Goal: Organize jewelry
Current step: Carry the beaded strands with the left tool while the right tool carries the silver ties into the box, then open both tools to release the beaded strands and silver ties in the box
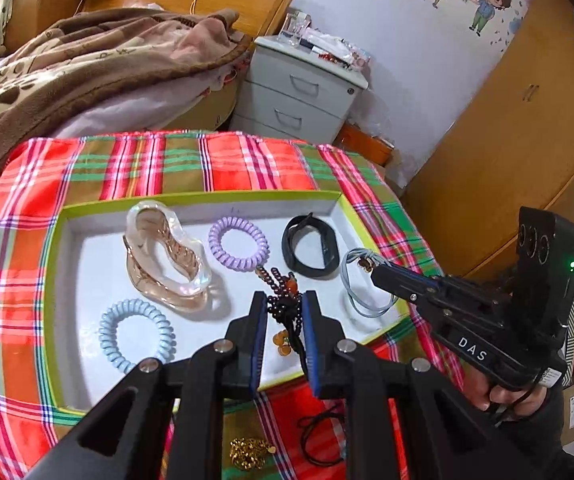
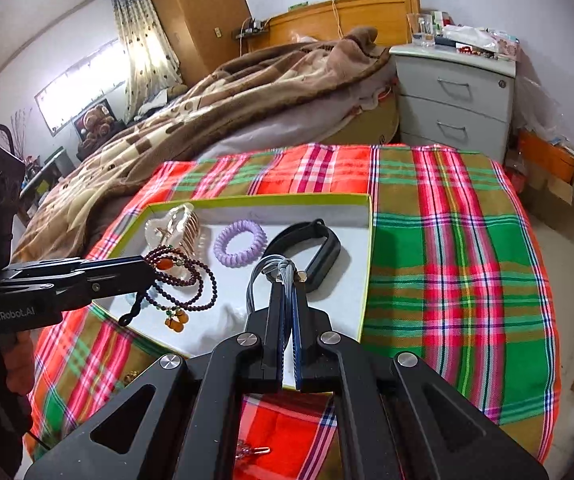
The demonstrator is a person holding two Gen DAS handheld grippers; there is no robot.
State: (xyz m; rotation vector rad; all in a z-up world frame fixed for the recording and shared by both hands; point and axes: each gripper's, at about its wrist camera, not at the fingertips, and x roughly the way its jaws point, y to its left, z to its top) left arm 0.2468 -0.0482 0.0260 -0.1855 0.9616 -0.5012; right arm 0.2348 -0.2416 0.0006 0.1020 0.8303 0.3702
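Black left gripper [image 1: 285, 300] jaws pinch a dark beaded necklace [image 1: 285, 304] above the white tray [image 1: 87, 264]; right gripper [image 2: 289, 280] jaws clamp grey cord loops [image 2: 271, 264]

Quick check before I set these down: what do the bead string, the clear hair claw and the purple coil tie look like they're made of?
Bead string: dark maroon polished beads, stone or glass by the shine, with orange ones; cannot tell which.
Clear hair claw: transparent amber-tinted plastic, glossy, by the see-through body and highlights.
Purple coil tie: smooth plastic spiral, like phone cord, slightly shiny.
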